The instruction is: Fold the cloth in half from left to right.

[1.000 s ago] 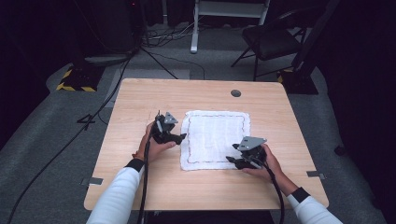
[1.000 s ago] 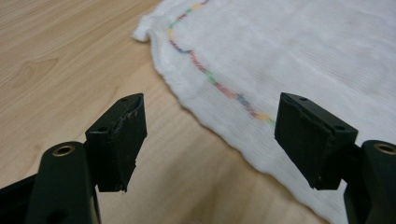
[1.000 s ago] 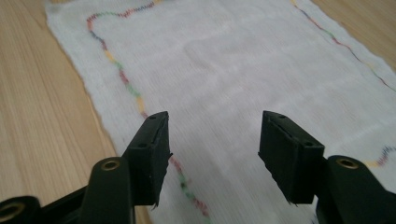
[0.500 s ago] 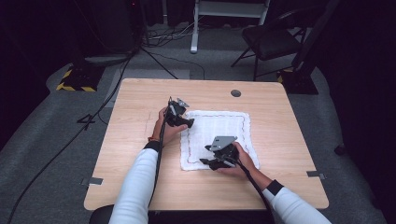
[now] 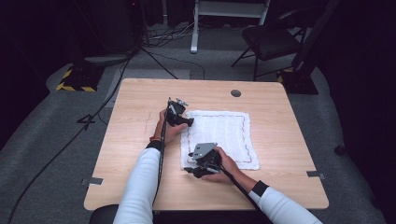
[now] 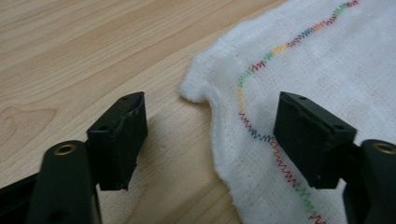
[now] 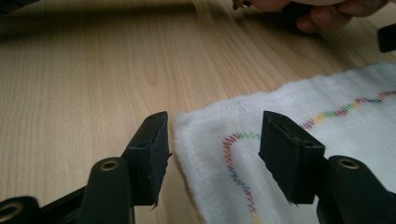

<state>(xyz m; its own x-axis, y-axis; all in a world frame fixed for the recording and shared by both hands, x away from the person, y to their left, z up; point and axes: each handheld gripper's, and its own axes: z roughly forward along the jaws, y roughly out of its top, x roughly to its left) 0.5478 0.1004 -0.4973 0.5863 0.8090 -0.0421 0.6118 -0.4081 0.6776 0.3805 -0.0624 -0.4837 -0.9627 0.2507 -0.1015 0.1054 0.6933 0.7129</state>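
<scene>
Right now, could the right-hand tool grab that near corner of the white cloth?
Probably yes. The right gripper has its fingers open astride the corner of the cloth, which lies flat on the table, with nothing in the way.

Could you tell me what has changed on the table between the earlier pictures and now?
The right gripper moved leftward from the cloth's near right part to its near left corner. The left gripper moved from the near left edge to the far left corner, and its jaws have just been closing a little, straddling the corner without pressing it. The white cloth stayed flat on the wooden table, not gripped.
</scene>
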